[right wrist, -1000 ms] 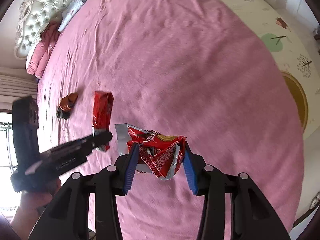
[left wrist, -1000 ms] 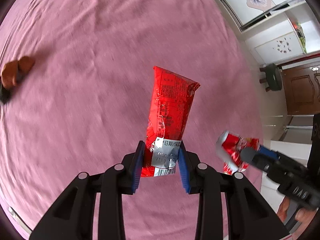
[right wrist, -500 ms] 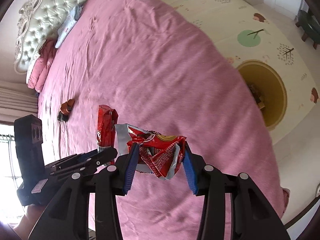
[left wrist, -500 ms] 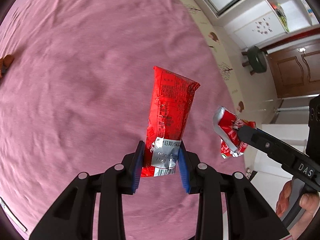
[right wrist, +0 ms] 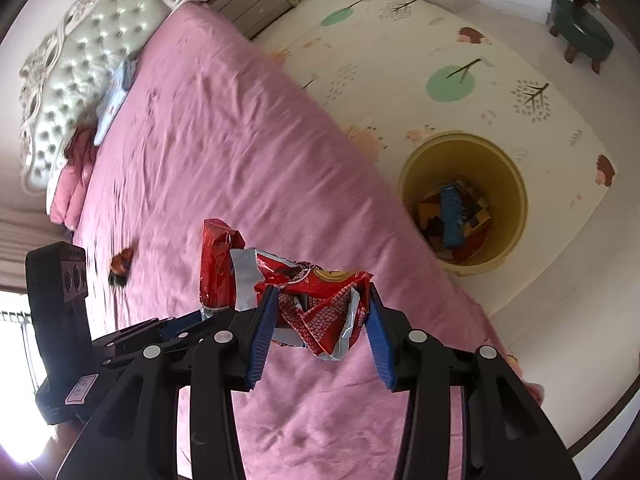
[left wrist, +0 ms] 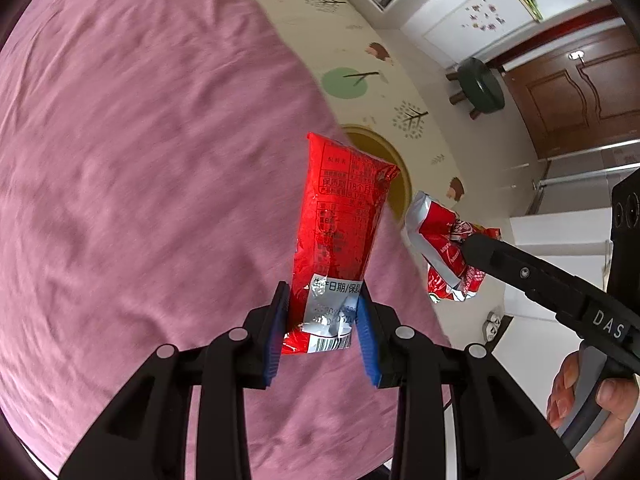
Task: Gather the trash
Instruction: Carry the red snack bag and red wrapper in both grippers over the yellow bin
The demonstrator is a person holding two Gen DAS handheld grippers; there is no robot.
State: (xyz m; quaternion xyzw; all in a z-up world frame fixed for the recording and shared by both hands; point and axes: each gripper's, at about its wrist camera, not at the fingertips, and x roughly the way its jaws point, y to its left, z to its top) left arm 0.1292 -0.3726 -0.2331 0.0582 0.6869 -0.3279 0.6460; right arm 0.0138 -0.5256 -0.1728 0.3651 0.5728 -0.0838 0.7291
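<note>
My left gripper (left wrist: 322, 312) is shut on a long red snack wrapper (left wrist: 342, 216), held upright above the pink bed. My right gripper (right wrist: 318, 312) is shut on a crumpled red and silver wrapper (right wrist: 320, 300). In the left wrist view that crumpled wrapper (left wrist: 440, 248) hangs to the right in the right gripper (left wrist: 464, 240). In the right wrist view the long wrapper (right wrist: 218, 264) stands just left of mine. A yellow bin (right wrist: 508, 168) with trash inside stands on the floor beside the bed, up and right of both grippers. A small brown piece of trash (right wrist: 122, 264) lies on the bed.
The pink bed (right wrist: 224, 152) fills the left side, with a tufted headboard (right wrist: 72, 76) and pillows at its far end. A patterned play mat (right wrist: 460, 40) covers the floor. A dark green stool (right wrist: 580, 36) and a wooden door (left wrist: 580, 92) lie beyond.
Both grippers have carried their wrappers sideways across the bed toward its edge. The yellow bin and the floor have come into view; the brown piece has dropped behind.
</note>
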